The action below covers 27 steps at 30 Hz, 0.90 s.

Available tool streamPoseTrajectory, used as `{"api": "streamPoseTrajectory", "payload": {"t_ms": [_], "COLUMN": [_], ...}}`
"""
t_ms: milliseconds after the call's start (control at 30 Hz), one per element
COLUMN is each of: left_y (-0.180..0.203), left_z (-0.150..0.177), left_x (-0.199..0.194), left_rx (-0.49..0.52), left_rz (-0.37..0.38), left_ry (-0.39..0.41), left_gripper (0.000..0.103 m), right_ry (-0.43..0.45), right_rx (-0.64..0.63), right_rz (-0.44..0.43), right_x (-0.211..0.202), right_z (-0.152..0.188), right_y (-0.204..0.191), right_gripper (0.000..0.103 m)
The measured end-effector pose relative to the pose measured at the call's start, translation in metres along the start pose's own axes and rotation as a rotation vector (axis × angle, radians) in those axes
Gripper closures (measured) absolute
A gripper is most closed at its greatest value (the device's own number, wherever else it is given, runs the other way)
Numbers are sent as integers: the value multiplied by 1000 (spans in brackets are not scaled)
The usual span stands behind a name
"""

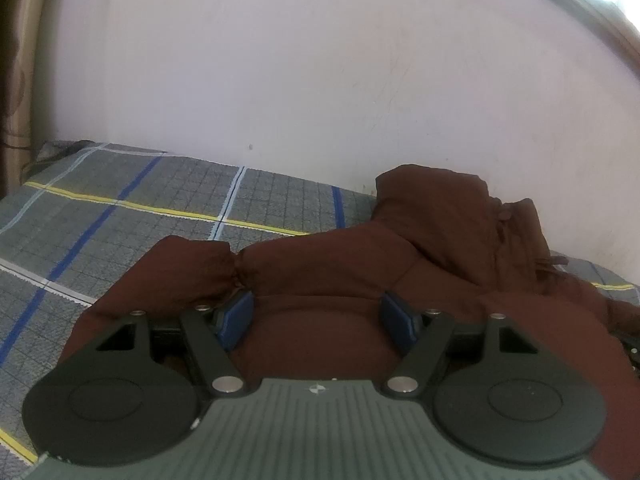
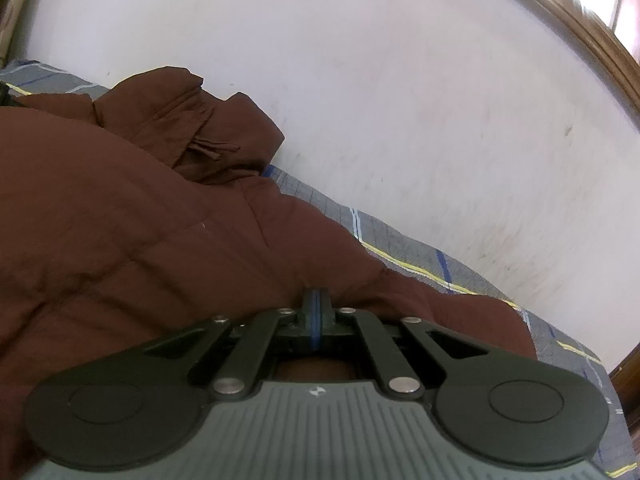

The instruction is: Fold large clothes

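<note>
A dark brown padded jacket [image 1: 360,264] with a hood lies spread on the bed. In the left wrist view its sleeve cuff [image 1: 192,268] is just ahead of my left blue pad. My left gripper [image 1: 318,316] is open, its pads wide apart, low over the jacket's fabric. In the right wrist view the jacket [image 2: 120,220] fills the left and centre, hood [image 2: 180,120] toward the wall. My right gripper [image 2: 316,304] is shut, its blue pads pressed together at the jacket's surface; whether fabric is pinched between them does not show.
The bed has a grey checked sheet [image 1: 120,220] with blue, white and yellow lines. A pale wall [image 1: 320,60] runs along the far side. A patterned curtain [image 1: 20,60] hangs at far left. A wooden frame [image 2: 600,48] is at upper right.
</note>
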<state>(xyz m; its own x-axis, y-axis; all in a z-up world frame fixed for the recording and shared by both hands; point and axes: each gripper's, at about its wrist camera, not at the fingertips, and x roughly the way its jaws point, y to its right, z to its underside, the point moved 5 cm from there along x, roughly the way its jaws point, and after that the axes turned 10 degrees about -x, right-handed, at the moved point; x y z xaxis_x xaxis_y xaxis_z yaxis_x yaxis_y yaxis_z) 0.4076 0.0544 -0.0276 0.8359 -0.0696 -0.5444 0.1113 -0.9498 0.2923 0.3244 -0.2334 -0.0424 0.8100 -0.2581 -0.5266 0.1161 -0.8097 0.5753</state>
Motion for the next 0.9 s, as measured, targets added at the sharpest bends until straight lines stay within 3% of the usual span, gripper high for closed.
{"api": "streamPoseTrajectory", "payload": {"t_ms": [500,600,700,733,767,800,833,867,900], "left_y": [4,10,12,11,11,11,10,9,10], "left_z": [-3,-4,0,2,5,7,11,15,19], "left_x": [-20,-48,-85,-99,-109,-121,-134,-145,-158], "left_rx": [51,96,99,98,97,93,89,88,89], "left_rz": [-56,-61,-33,-31,-28,-24,-24,-27,-30], "left_ry": [65,94,109,108,105,101,101,104,109], "left_gripper": [32,24,14,13,13,12,11,10,8], "right_ry": [40,82,153,174,189,208,228,240,254], "right_rx": [24,64,135,160,184,213,237,250,260], "right_rz": [7,-26,-69,-80,-89,-102,-126,-144,-147], "right_x": [-9,-32,-84,-106,-124,-144,-166,-183,-202], "right_z": [1,1,6,12,18,27,38,47,58], "right_y": [2,11,23,26,29,31,32,31,30], "right_gripper": [103,100,94,84,64,54,29,20,20]}}
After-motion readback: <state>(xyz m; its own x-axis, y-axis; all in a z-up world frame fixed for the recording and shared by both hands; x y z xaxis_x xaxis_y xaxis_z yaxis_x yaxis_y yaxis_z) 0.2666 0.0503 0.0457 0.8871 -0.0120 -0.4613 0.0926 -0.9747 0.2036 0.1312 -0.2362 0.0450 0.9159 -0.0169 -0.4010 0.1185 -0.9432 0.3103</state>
